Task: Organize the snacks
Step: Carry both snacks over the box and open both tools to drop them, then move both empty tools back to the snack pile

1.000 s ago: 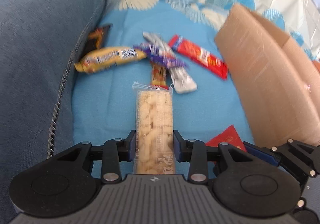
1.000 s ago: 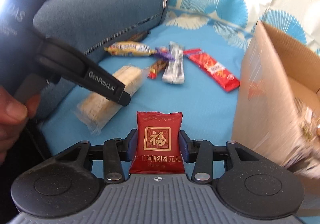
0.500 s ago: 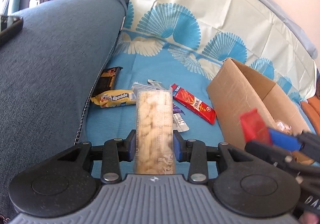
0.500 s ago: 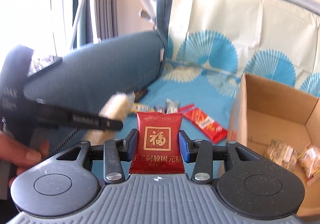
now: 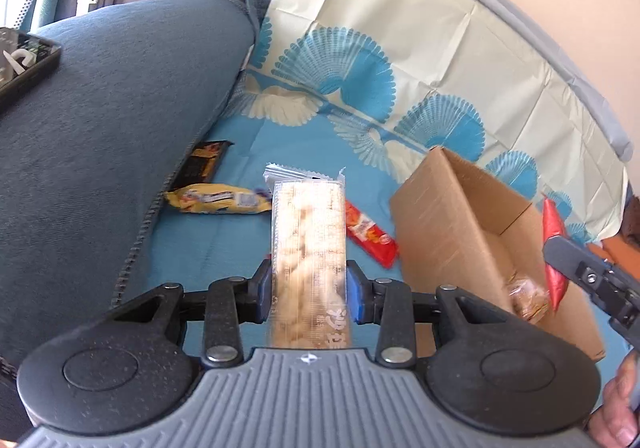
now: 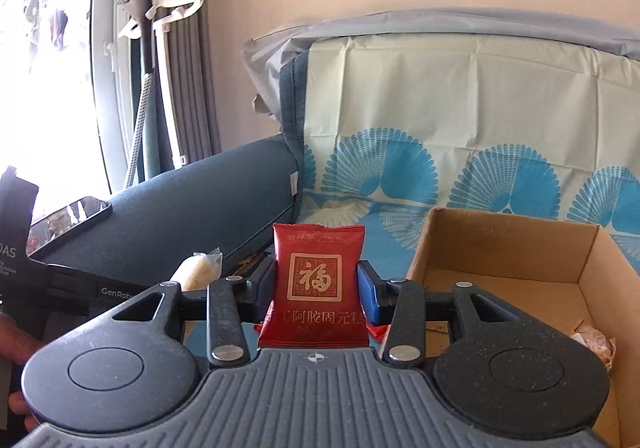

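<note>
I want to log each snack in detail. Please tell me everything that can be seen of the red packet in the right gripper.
The red packet is a small glossy foil pouch with a crimped top edge, a gold square emblem holding one Chinese character, and a line of gold characters below. It stands upright, sealed and slightly puffed, pinched at both sides by the right gripper. It is held in the air, just left of the cardboard box. In the left wrist view it shows edge-on above the box.

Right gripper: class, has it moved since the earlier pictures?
Yes. The right gripper, shut on the red packet, has risen and tipped up: the cardboard box now sits lower in its view, with the wall and window showing above.
</note>
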Demonstrator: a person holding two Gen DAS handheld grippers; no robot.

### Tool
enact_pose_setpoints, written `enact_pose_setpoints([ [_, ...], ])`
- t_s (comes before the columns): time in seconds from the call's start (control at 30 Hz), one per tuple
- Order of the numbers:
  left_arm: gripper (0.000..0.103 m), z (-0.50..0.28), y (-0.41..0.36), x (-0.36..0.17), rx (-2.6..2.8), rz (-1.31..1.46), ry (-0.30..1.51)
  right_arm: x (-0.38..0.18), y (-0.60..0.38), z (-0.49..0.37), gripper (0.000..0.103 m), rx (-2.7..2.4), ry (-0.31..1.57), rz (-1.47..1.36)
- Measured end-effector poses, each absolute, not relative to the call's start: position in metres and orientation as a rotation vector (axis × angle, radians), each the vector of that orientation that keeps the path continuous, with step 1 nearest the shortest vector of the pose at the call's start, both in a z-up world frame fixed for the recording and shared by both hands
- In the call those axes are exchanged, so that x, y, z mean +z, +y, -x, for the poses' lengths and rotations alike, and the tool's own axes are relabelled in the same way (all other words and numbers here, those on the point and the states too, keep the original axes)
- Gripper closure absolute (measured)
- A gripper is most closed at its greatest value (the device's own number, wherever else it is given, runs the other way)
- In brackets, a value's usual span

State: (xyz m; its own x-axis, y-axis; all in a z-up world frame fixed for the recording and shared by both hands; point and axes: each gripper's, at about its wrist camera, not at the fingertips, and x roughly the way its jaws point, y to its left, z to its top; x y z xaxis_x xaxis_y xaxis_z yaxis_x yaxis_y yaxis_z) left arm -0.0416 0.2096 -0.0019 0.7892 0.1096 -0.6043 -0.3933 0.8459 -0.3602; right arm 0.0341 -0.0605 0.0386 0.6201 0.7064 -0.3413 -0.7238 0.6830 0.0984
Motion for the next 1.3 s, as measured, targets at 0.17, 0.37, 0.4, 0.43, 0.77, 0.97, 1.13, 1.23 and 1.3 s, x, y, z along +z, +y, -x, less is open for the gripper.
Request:
enact_pose_setpoints([
  [0.17,0.063,0.007,0.167,0.030,0.209,0.485,0.558,0.043,-0.094,-0.065,0.058,0.695,0.400,-0.060],
  [0.37,0.063,-0.040,0.099,0.059,0.074,0.449,0.518,0.038,-0.138,-0.106,0.058,0.435,0.442,-0.156],
  [0.4,0.063,-0.046,0.090,0.061,0.054,0.444,0.515,0.037,-0.146,-0.112,0.058,0.401,0.445,-0.175],
  [0.43,0.063,-0.053,0.081,0.064,0.036,0.437,0.512,0.036,-0.154,-0.117,0.058,0.369,0.446,-0.194],
  [0.77,0.048,-0.088,0.011,0.064,-0.086,0.336,0.541,0.029,-0.207,-0.138,0.045,0.099,0.425,-0.263],
  [0.97,0.033,-0.051,0.032,0.057,-0.013,0.320,0.451,0.028,-0.203,-0.137,0.038,0.073,0.420,-0.260],
  [1.13,0.033,0.003,0.099,0.045,0.178,0.300,0.358,0.027,-0.179,-0.130,0.038,0.130,0.418,-0.212],
  [1.23,0.033,0.019,0.150,0.038,0.246,0.256,0.386,0.028,-0.161,-0.121,0.038,0.182,0.403,-0.177],
  [1.3,0.033,0.024,0.184,0.035,0.324,0.234,0.406,0.029,-0.149,-0.115,0.041,0.226,0.395,-0.166],
])
